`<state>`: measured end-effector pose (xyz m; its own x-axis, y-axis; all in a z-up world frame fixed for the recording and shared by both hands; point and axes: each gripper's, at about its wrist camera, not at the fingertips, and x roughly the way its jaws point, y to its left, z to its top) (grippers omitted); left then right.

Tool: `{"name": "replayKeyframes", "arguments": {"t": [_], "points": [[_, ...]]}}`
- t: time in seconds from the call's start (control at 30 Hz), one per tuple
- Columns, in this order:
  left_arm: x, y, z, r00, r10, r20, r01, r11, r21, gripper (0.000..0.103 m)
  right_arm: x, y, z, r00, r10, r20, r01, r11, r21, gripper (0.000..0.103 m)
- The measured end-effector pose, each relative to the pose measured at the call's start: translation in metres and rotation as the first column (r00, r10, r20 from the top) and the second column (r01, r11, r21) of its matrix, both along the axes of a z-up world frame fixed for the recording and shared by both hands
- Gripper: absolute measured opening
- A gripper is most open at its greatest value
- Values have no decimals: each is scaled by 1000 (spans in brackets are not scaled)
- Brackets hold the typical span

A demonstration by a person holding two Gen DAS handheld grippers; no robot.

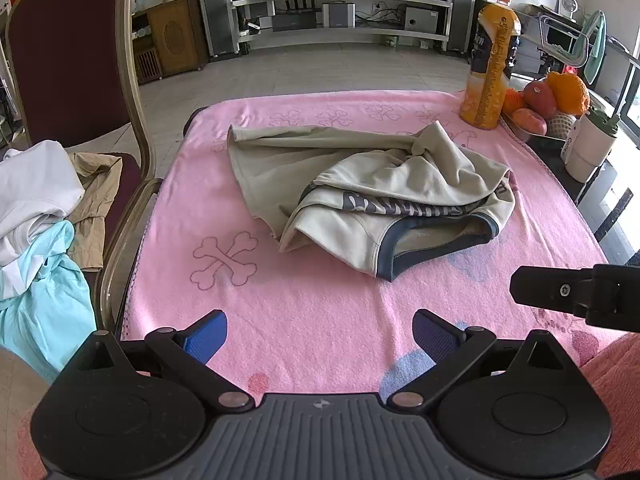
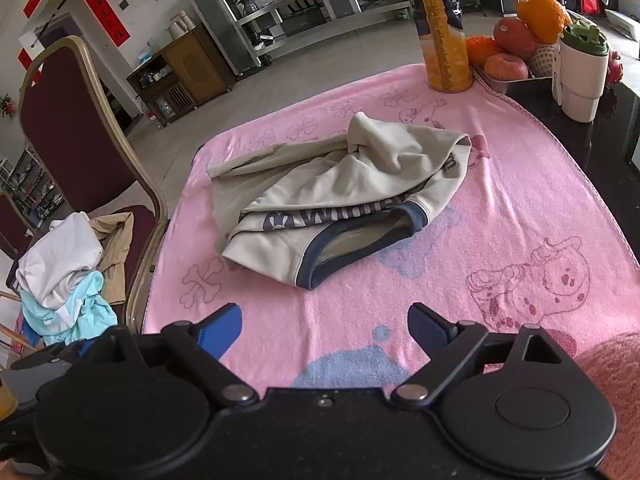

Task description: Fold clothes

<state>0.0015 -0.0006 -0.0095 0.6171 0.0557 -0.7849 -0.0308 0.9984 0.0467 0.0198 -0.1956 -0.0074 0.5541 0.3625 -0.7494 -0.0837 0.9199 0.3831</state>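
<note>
Left gripper, right gripper: jaws wide, empty; fruit tray (oranges, apples).

A beige shirt lies in a crumpled heap near the middle of a pink towel that covers the table. It is not folded. Its dark blue neck band faces the near edge, and the neck hole gapes open. Dark blue letters run across the cloth just above the neck band, partly hidden under a fold. One flat part spreads toward the left edge. A bunched part sticks up toward the far right corner. More clothes, white, light blue and tan, sit piled on a chair seat past the left edge.
</note>
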Motion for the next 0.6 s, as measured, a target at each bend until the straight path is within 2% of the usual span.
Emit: {"name": "replayKeyframes", "arguments": {"t": [0.6], "points": [[2, 2, 0, 1000, 12, -8, -12, 1000, -4, 100, -1, 3, 0, 1000, 4, 0, -4, 1000, -2, 92]]}}
